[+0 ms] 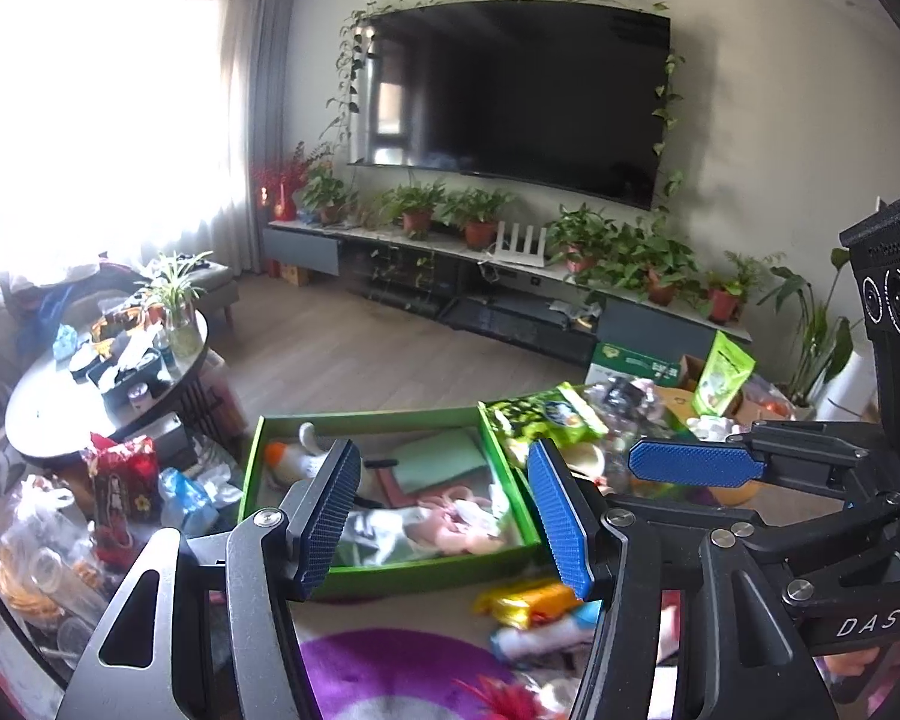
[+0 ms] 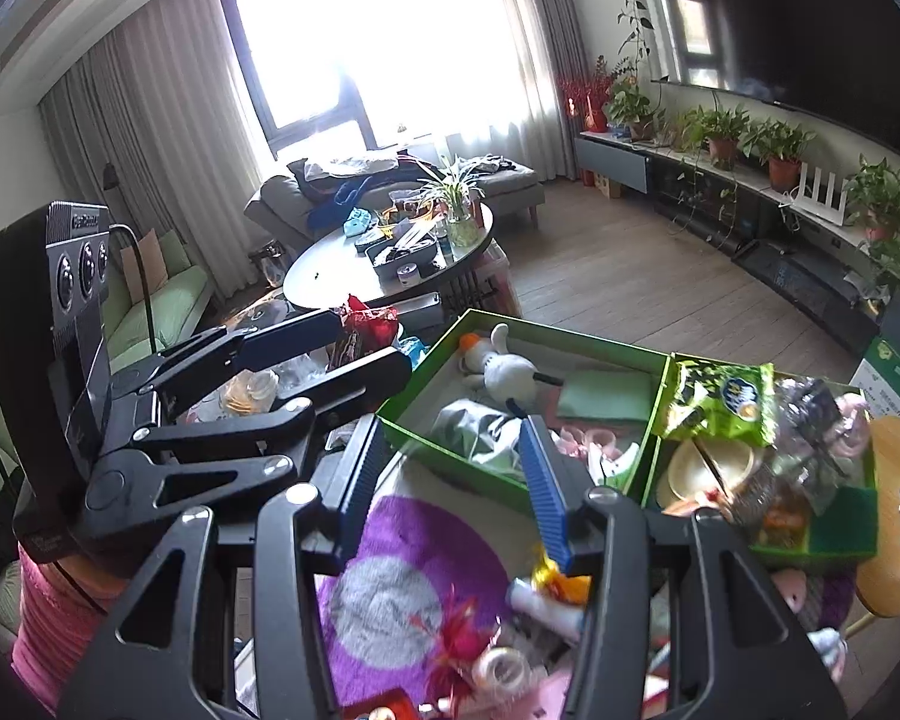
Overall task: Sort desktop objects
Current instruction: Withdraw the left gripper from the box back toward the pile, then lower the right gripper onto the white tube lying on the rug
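Two boxes: a green box [image 1: 390,570] holding soft items, with a second green box [image 2: 822,549] touching its right side.
Mat: purple mat [image 2: 402,546] lies against the first box's near wall.
First box contents: white plush toy [image 2: 504,369] at the far left corner; pale green cloth [image 2: 612,399] by the far right corner.
Second box contents: green snack bag [image 2: 723,402] propped over the far left corner.
Loose item: yellow packet [image 1: 528,600] on the mat, just outside the near right corner.
Left gripper [image 1: 444,516]: jaws moderately apart, nothing between them.
Right gripper [image 2: 450,486]: jaws moderately apart, empty.
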A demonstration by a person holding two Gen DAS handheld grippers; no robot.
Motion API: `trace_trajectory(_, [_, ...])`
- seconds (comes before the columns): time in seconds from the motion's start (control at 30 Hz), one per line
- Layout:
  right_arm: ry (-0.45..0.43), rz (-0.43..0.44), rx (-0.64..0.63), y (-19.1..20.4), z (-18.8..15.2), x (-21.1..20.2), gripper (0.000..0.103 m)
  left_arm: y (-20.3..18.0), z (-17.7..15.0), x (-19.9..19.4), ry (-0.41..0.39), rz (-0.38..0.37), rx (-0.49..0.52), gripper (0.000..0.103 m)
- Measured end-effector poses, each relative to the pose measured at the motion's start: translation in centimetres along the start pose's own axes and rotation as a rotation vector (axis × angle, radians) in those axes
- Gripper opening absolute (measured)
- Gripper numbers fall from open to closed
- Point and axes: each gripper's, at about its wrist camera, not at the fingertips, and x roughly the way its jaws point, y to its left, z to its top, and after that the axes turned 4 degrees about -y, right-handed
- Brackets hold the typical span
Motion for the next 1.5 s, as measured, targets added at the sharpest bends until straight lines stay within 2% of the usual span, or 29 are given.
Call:
trace_trajectory(0.2, [-0.009, -0.008, -0.001, -0.2, -2.3, -2.6, 0.048, -2.4, -1.5, -1.7, -0.006, -0.017, 0.028, 0.058])
trace_trajectory(0.6, [0.012, -0.011, 0.013, -0.4, -7.6, -5.9, 0.048, -6.7, -5.4, -3.7, 0.031, -0.027, 0.044, 0.058])
trace_trajectory(0.97, [0.03, -0.049, -0.006, -1.8, -11.9, -8.2, 0.048, -10.0, -8.8, -3.5, 0.069, -0.066, 0.046, 0.058])
trace_trajectory(1.27, [0.092, -0.054, 0.016, -3.2, -16.1, -7.0, 0.048, -11.3, -13.1, -2.2, 0.132, -0.078, 0.027, 0.058])
trace_trajectory(1.5, [0.151, -0.021, 0.053, -4.0, -18.7, -5.1, 0.048, -10.7, -16.1, -1.1, 0.193, -0.087, -0.001, 0.058])
